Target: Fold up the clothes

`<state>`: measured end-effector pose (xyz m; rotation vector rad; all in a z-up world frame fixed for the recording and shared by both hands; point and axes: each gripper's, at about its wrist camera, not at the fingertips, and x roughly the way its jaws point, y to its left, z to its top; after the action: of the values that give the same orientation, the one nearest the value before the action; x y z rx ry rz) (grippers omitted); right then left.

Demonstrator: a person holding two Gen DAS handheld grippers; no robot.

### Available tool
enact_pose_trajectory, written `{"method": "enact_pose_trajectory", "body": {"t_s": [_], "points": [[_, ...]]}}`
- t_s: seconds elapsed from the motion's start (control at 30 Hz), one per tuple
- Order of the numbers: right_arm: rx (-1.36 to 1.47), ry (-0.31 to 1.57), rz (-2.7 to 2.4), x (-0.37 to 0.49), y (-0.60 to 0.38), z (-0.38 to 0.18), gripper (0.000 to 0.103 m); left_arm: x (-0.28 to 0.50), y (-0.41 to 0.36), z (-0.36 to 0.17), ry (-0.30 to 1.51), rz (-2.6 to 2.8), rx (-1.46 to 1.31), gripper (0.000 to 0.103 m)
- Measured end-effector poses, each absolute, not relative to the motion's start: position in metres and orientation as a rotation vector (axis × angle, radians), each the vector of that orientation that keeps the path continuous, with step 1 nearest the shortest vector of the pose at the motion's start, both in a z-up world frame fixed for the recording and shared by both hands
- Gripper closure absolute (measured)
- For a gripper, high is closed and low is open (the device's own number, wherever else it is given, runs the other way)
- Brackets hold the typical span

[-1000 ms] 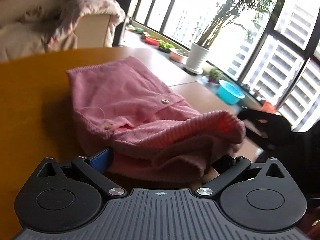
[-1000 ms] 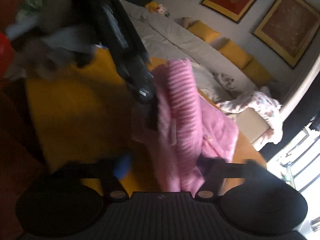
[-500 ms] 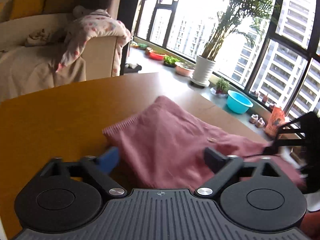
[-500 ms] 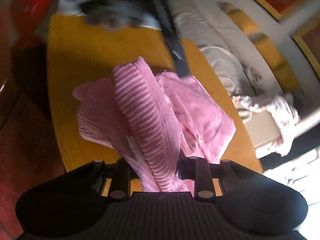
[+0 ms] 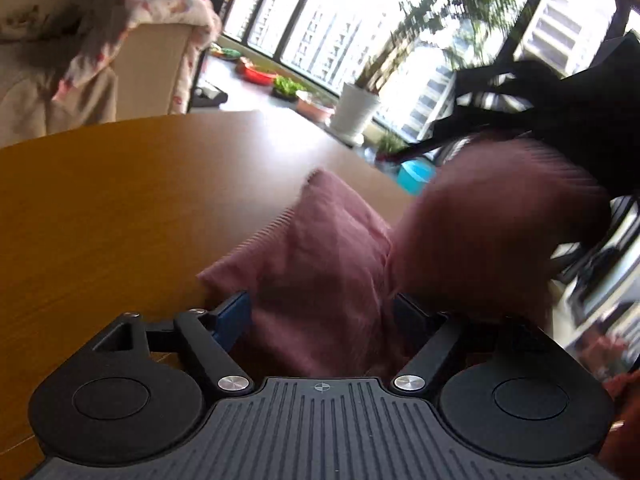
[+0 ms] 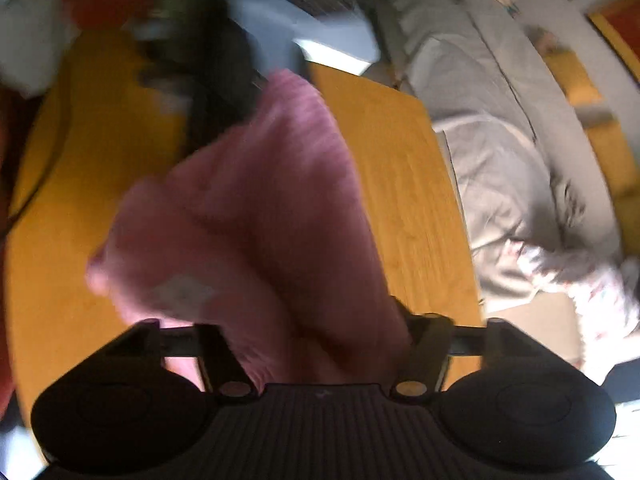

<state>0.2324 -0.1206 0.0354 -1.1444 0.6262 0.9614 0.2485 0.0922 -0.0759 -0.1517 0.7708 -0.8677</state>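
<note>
Mid-fold: both hand-held grippers, left [image 5: 320, 320] and right [image 6: 316, 336], opening around the pink cardigan [image 5: 320, 264] on the worktop [image 5: 120, 200]; next, regrasp an edge.

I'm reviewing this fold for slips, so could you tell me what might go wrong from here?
1. Both sets of jaws are opening with the pink knit garment between them, so the lifted fold may drop unevenly.
2. The garment lies near the table edge and could slide off.
</note>
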Motion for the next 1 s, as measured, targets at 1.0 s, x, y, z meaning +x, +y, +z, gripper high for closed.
{"method": "enact_pose_trajectory", "body": {"t_s": [1.0], "points": [[-0.005,0.801,0.439,0.372,-0.237,-0.008,0.000,0.229,0.038,0.001,0.591,-0.949,0.164,0.000]]}}
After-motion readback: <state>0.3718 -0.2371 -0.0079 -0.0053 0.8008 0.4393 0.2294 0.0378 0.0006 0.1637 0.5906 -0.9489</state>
